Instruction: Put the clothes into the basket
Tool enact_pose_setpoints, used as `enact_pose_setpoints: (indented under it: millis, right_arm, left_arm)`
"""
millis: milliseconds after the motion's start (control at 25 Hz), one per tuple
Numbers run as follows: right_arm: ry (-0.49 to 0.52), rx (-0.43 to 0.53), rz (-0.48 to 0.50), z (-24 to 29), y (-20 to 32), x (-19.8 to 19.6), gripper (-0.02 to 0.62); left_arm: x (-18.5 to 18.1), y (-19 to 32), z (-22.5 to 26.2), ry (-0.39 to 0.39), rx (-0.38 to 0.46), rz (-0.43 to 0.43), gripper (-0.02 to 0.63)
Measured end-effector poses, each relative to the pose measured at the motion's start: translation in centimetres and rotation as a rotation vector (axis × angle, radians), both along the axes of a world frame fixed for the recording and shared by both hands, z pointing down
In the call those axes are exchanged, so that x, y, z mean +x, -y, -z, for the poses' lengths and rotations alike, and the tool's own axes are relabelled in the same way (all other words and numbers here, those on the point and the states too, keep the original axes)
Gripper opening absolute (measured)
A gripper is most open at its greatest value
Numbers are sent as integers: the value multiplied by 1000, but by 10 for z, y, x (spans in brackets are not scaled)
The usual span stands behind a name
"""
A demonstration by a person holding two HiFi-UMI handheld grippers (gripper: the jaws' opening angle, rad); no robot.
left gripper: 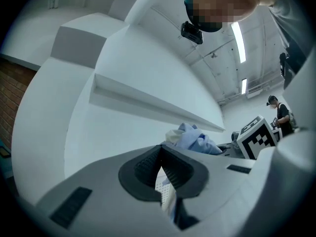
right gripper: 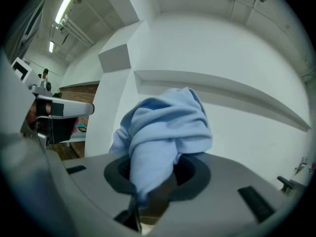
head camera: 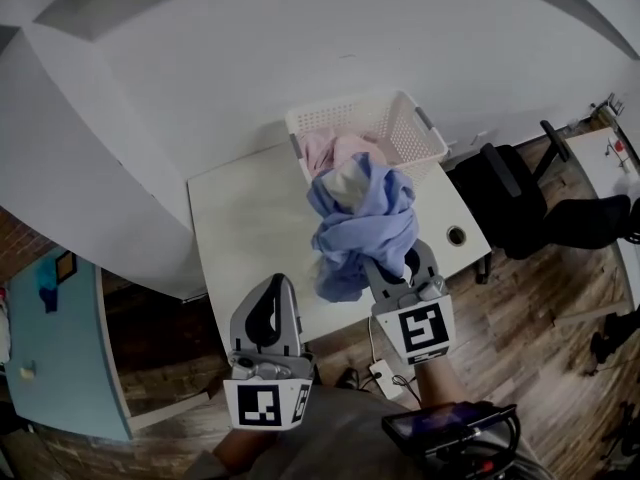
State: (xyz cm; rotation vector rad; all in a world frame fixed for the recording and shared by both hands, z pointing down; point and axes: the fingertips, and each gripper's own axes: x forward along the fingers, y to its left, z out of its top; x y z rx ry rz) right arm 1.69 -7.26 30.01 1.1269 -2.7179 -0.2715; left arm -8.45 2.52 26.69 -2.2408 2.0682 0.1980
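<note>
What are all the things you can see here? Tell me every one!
Laundry basket: one, white, at the table's back edge.
Pink clothes: a heap, pink, inside the basket.
Blue garment: one, light blue, bunched, held up above the table.
Table: one, white, by the wall.
Office chair: one, black, right of the table.
Power strip: one, white, on the wooden floor.
Left gripper: grey, shut, empty.
Right gripper: grey, clamped on the blue garment.

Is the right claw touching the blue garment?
Touching. In the right gripper view the right claw is clamped on the blue garment, which bunches out above its jaws.
</note>
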Motion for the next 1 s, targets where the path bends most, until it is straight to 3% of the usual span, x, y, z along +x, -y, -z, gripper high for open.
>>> enact_pose_setpoints:
  millis: [240, 440, 760, 1000]
  right_arm:
    - [6, 13, -59, 8, 7, 46, 117]
    - [37, 30, -103, 25, 43, 57, 117]
    - [36, 88, -104, 63, 126, 26, 118]
    - [-41, 23, -96, 46, 195, -21, 134]
  left_arm:
    - [31, 6, 2, 15, -6, -21, 8]
    - [35, 42, 5, 18, 0, -55, 8]
    - [10, 119, 26, -10, 23, -71, 8]
    - [-40, 168, 22, -25, 12, -33, 8]
